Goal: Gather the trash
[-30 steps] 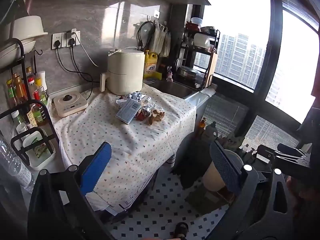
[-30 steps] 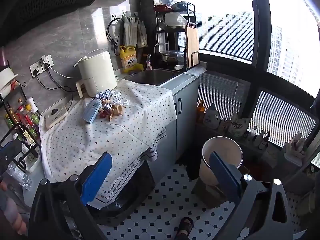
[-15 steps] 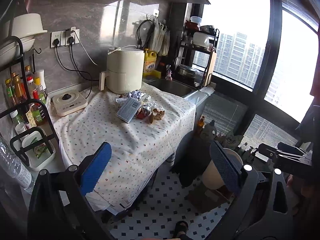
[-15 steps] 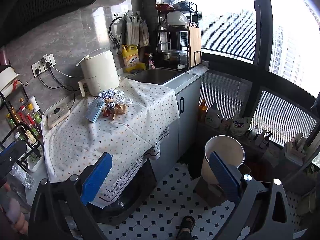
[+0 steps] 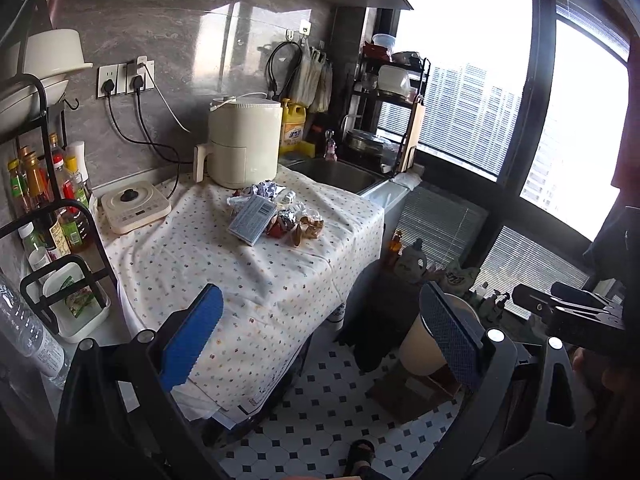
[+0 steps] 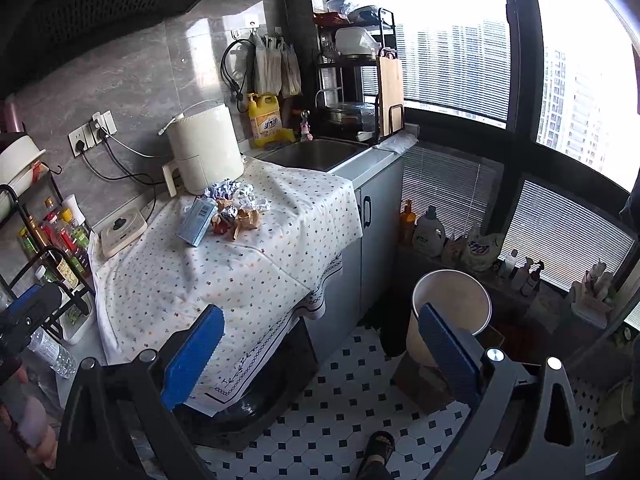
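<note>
A heap of trash (image 5: 276,212) lies on the spotted tablecloth (image 5: 240,276), in front of the cream air fryer (image 5: 244,144): a grey-blue carton (image 5: 253,219), crumpled foil, paper balls and a brown wrapper (image 5: 308,228). The right wrist view shows the same trash heap (image 6: 228,210) and carton (image 6: 197,220). On the floor to the right stands a cream trash bin (image 6: 450,312), partly hidden by a fingertip in the left view (image 5: 424,344). My left gripper (image 5: 320,344) and right gripper (image 6: 320,352) are both open, empty, well short of the heap.
A small induction hob (image 5: 134,206) sits left of the heap, a bottle rack (image 5: 44,208) beyond it. The sink (image 6: 316,154) and dish rack (image 6: 356,76) are at the back right. Detergent bottles (image 6: 430,230) line the window ledge. A sandalled foot (image 6: 378,448) stands on the tiled floor.
Both views have drifted slightly away from the counter and upward; the trash heap looks a little smaller. Both grippers stay open and nothing on the table has moved.
</note>
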`<state>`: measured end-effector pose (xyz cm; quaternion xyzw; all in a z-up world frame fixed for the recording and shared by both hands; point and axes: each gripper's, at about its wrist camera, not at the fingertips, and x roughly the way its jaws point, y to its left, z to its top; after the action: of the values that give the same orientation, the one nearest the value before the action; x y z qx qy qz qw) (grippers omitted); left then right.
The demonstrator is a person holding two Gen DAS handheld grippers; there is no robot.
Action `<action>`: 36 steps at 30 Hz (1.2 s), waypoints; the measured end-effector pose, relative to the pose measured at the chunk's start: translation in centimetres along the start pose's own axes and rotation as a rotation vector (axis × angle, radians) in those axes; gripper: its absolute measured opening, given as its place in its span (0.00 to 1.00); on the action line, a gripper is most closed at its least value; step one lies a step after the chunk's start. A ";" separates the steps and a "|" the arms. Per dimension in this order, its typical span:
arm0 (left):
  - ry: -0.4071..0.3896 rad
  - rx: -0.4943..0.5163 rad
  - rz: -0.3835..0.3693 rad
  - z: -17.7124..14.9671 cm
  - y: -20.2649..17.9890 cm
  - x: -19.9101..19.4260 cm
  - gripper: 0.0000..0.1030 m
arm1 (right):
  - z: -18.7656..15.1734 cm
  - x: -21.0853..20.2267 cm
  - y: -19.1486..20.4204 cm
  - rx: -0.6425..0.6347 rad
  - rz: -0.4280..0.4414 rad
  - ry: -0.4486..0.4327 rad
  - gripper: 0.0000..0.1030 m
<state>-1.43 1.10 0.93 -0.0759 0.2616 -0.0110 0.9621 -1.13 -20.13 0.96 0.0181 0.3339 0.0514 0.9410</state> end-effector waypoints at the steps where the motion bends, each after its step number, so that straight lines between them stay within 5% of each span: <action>1: -0.002 0.000 -0.004 0.0 0.0 -0.1 0.95 | 0.0 -0.2 0.0 0.002 0.003 -0.003 0.93; 20: 0.001 -0.006 -0.036 0.2 0.5 -0.9 0.95 | -0.4 -1.8 -0.4 -0.007 0.020 0.006 0.93; 36: -0.003 -0.044 -0.018 0.6 2.0 -0.4 0.95 | -0.2 1.6 -0.1 0.018 0.065 0.040 0.92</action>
<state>-1.53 3.23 1.40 -0.0993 0.2597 -0.0139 0.9605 -0.04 -20.05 -0.18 0.0364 0.3525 0.0793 0.9317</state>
